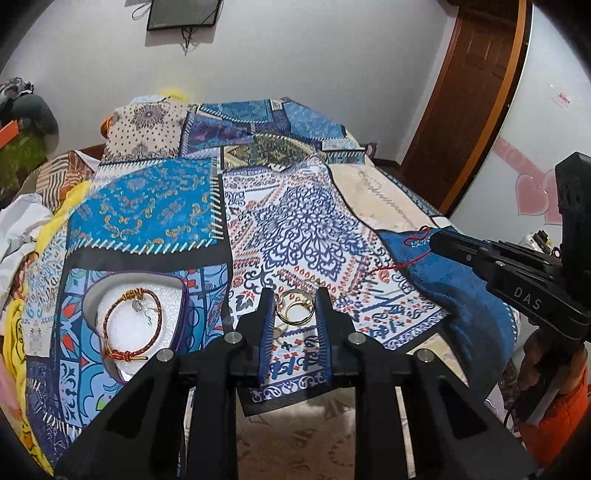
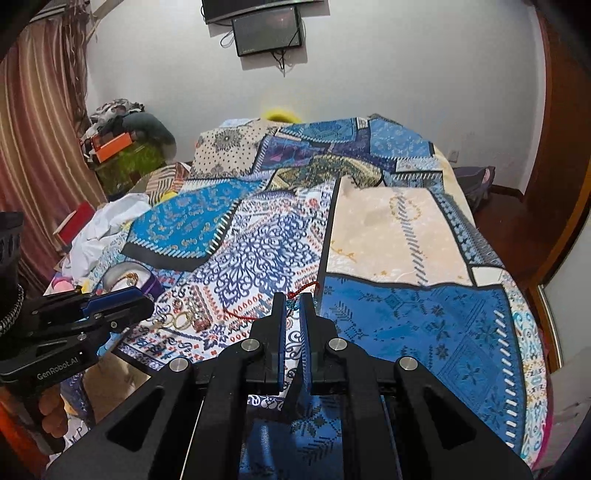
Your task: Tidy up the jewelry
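A purple-rimmed jewelry box (image 1: 92, 295) with white foam holds a red-brown braided bracelet (image 1: 129, 325). Gold rings (image 1: 293, 312) lie on the patterned bedspread, right between the tips of my open left gripper (image 1: 293, 301). My right gripper (image 2: 291, 302) is nearly closed on a red cord necklace (image 2: 303, 290) with a small teal pendant; the cord trails left over the cloth (image 2: 240, 315). In the left wrist view the right gripper (image 1: 432, 240) holds the red cord (image 1: 415, 236) at the right. The rings (image 2: 179, 319) and the box (image 2: 122, 278) also show in the right wrist view.
A patchwork blue and white bedspread (image 1: 295, 221) covers the bed. White paper and clutter (image 2: 107, 225) lie at the left edge. A wooden door (image 1: 472, 92) stands at the right, and a dark screen (image 2: 267, 31) hangs on the wall.
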{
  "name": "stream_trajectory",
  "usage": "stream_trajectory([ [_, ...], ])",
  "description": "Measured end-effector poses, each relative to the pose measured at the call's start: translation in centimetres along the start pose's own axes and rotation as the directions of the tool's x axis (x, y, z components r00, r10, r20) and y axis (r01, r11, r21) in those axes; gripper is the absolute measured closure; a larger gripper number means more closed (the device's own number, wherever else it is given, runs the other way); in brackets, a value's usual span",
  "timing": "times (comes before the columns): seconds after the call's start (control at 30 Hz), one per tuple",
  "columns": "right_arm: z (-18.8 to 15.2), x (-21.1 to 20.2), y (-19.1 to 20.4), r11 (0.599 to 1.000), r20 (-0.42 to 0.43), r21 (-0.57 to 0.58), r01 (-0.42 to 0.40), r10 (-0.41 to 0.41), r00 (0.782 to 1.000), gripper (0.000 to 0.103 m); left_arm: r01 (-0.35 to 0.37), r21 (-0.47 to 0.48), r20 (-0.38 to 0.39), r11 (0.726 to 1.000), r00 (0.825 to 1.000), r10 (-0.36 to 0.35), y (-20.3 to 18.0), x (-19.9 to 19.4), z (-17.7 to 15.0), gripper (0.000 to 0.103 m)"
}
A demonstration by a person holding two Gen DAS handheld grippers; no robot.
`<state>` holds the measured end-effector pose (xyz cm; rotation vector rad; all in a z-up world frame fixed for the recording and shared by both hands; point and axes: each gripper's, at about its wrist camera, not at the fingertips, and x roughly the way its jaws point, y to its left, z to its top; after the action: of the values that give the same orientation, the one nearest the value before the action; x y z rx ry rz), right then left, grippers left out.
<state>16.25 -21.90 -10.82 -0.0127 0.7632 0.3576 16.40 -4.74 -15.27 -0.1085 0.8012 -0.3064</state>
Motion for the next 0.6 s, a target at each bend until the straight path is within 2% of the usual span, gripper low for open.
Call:
stream_trajectory([
  [0.3, 1.4, -2.2, 1.4, 1.000, 0.067, -0.025, 0.000, 0.002, 0.998, 0.097, -0.012, 0.011, 0.056, 1.000, 0.998, 0.011, -0.2, -2.7, 0.4, 0.082],
  [0.6, 2.6, -3.2, 4.6, 0.997, 0.113, -0.067, -0.039, 0.047, 0.992, 0.097, -0.038, -0.010, 0.106, 0.999, 0.994, 0.039, 1.3, -5.8, 0.2, 0.082],
])
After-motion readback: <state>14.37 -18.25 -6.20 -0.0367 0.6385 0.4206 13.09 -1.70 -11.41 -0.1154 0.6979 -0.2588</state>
